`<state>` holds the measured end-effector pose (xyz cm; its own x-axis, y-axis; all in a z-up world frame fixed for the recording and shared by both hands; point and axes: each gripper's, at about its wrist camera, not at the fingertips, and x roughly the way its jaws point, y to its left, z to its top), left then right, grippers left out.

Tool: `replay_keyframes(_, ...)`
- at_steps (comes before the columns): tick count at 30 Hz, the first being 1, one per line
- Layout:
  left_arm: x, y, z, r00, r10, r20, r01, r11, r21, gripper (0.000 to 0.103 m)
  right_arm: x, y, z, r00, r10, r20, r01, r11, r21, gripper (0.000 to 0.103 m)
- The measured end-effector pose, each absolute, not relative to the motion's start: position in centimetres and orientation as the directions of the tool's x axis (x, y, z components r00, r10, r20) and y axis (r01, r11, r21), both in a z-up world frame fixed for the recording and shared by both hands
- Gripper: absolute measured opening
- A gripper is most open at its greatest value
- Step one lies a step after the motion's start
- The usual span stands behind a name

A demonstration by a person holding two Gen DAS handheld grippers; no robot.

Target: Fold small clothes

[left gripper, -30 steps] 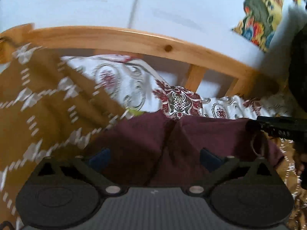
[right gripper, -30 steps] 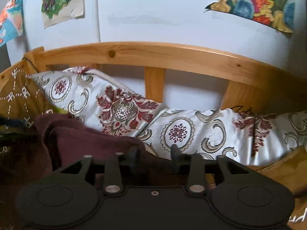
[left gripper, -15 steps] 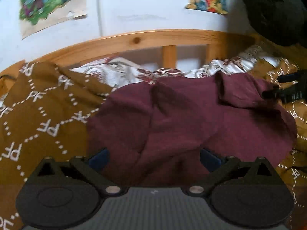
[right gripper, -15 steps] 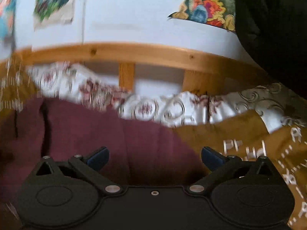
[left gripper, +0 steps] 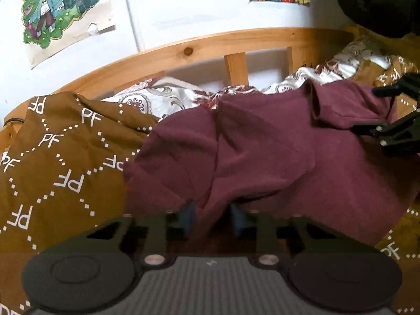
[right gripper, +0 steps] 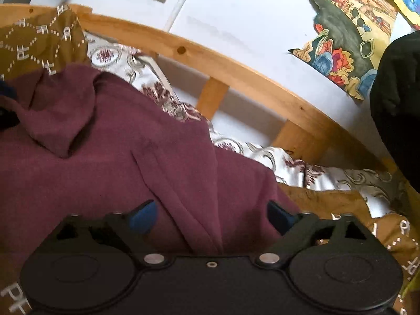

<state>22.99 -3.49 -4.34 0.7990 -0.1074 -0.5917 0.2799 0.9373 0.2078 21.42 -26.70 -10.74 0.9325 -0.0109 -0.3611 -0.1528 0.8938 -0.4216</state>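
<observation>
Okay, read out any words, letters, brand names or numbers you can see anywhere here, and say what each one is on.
"PF": white letters repeated inside a dotted diamond pattern across the brown blanket, seen in both wrist views, some upside down or sideways.
Cartoon poster on the wall: a drawn figure only, no lettering readable.
Colourful poster on the wall: pictures only, no text legible.
Maroon garment: no label or print visible.
</observation>
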Motion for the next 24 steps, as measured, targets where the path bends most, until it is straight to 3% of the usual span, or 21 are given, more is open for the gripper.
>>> replay_keyframes(3,23.2,-2.7,-4.0,0.802,-0.127,-0.584,0.257,0.956,0.145,0.009,21.5,-26.6,-10.3,0.939,0.009,-0.344,-0.156,0.902,-0.403,0.055)
replay_keyframes(5,23.5,-1.6,-3.5,0.806,-0.138,-0.575,0.218,0.973,0.072,0.007,21.8,-26.7,-9.9,0.935,0.023,-0.353,-0.166,0.91,-0.379,0.019)
replay_keyframes(6,23.7,-1.0,-3.3,0.807,-0.142,-0.573,0.196,0.98,0.034,0.006,21.9,-26.8,-9.8,0.931,0.032,-0.364,-0.171,0.918,-0.358,0.013)
replay_keyframes(9,24.4,1.1,-2.9,0.804,-0.137,-0.579,0.116,0.991,-0.073,0.006,22.3,-27.8,-8.9,0.928,0.046,-0.369,-0.15,0.955,-0.258,0.007)
replay_keyframes(14,25.6,3.9,-3.2,0.769,-0.174,-0.615,0.021,0.969,-0.248,0.005,23.1,-30.9,-7.1,0.93,0.008,-0.368,-0.035,0.997,-0.068,0.005)
replay_keyframes(18,26.2,5.1,-3.8,0.748,-0.204,-0.631,-0.011,0.948,-0.318,0.006,23.9,-34.1,-6.9,0.913,-0.014,-0.408,0.068,0.991,0.118,0.005)
replay_keyframes(24,26.0,5.4,-3.9,0.766,-0.216,-0.606,-0.008,0.939,-0.345,0.006,23.7,-35.2,-7.8,0.903,-0.039,-0.428,0.115,0.982,0.152,0.003)
